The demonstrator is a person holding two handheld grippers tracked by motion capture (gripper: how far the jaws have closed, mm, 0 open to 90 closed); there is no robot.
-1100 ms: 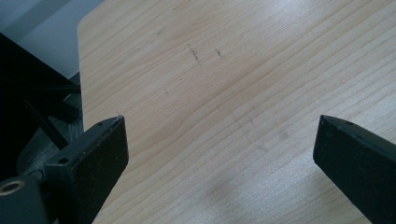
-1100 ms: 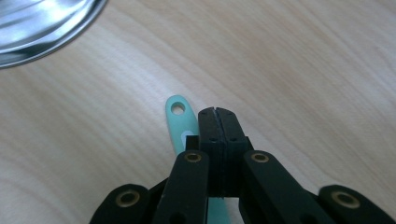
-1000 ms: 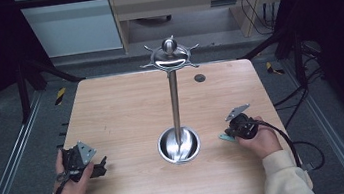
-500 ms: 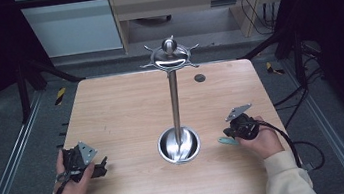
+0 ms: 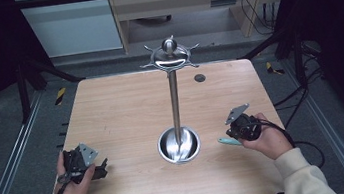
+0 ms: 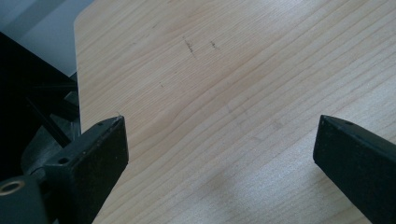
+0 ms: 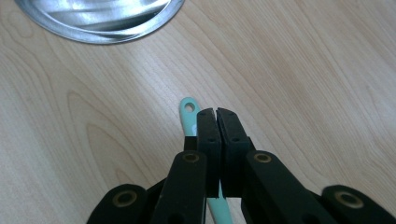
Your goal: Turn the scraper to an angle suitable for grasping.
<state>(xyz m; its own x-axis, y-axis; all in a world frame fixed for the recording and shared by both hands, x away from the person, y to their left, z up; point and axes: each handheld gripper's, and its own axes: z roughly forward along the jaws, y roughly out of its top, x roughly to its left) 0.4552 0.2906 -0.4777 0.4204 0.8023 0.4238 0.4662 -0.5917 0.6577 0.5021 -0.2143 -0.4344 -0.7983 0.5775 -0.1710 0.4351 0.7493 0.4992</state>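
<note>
Mint-green handle [image 7: 188, 111] lies flat on the counter [image 5: 122, 113] under my right gripper [image 7: 216, 112], whose 2 jaws are closed, pointing toward the stand base [image 7: 100, 18]; left gripper [image 6: 219, 140] gapes empty

Wooden table [image 5: 126, 113], light grain, rounded corners, with a small dark round mark [image 5: 200, 77] near its far edge, right of centre. Standing on it, right of centre and toward the near side: a metal stand [image 5: 174, 101] with a round dished base [image 7: 100, 18], a slim upright pole and a disc with hooked arms and a knob on top. Lying flat on the wood just right of the base: a thin mint-green handle [image 7: 190, 114] with a hole at its end, pointing toward the base but apart from it.
</note>
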